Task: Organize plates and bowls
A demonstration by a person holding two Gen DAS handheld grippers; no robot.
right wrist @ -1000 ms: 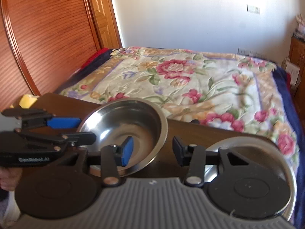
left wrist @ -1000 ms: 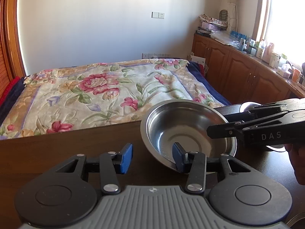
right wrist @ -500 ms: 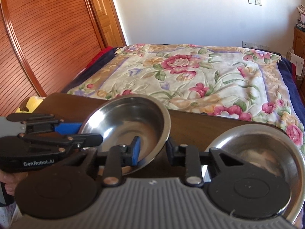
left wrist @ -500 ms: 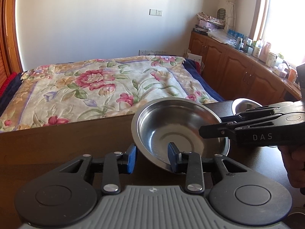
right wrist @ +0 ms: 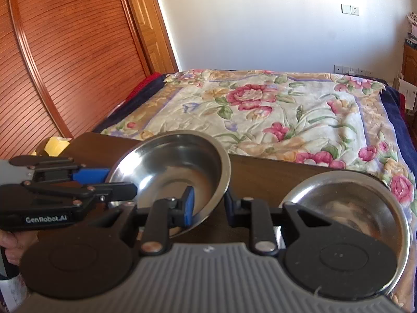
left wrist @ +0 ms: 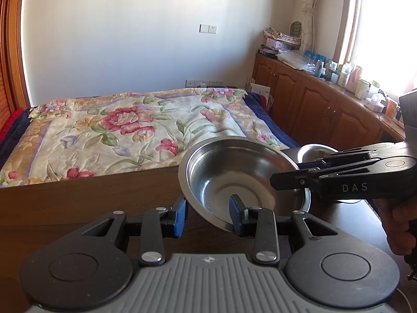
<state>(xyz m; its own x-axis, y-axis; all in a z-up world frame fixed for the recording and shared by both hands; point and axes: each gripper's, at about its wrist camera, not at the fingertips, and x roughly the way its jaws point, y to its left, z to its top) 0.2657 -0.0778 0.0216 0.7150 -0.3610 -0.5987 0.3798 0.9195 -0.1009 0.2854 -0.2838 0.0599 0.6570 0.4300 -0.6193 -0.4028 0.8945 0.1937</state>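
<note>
2 hand-held grippers meet on 1 steel bowl (left wrist: 242,174) above a dark wooden table (left wrist: 78,198), a floral bedspread (left wrist: 125,127) spread beyond it. The left gripper (left wrist: 208,215) has its blue-padded fingers (left wrist: 180,216) standing partly apart, with the bowl's near rim dipping between them; the right pad sits inside the bowl against its wall, while a clear gap separates the left pad from the bowl's outer side. From this camera the right gripper (left wrist: 284,180) reaches in from the right, its black tips crossing the bowl's right rim.

Seen from the right wrist, the right gripper (right wrist: 208,206) also straddles the bowl (right wrist: 177,167): its left blue pad (right wrist: 189,204) lies inside against the wall, its right finger stands just outside the rim, and the span between them is moderately wide. Whether either tool actually clamps the metal cannot be told from these angles, though the bowl hangs tilted with its far rim higher, apparently clear of the tabletop. The left gripper (right wrist: 125,186) enters from the left, touching the bowl's left edge.

A 2nd steel bowl (right wrist: 346,200) rests on the table to the right of the right gripper's fingers, partly hidden behind its body; the left wrist camera shows that bowl (left wrist: 315,151) beyond the right gripper. Wooden cabinets (left wrist: 320,114) line the wall further right.
</note>
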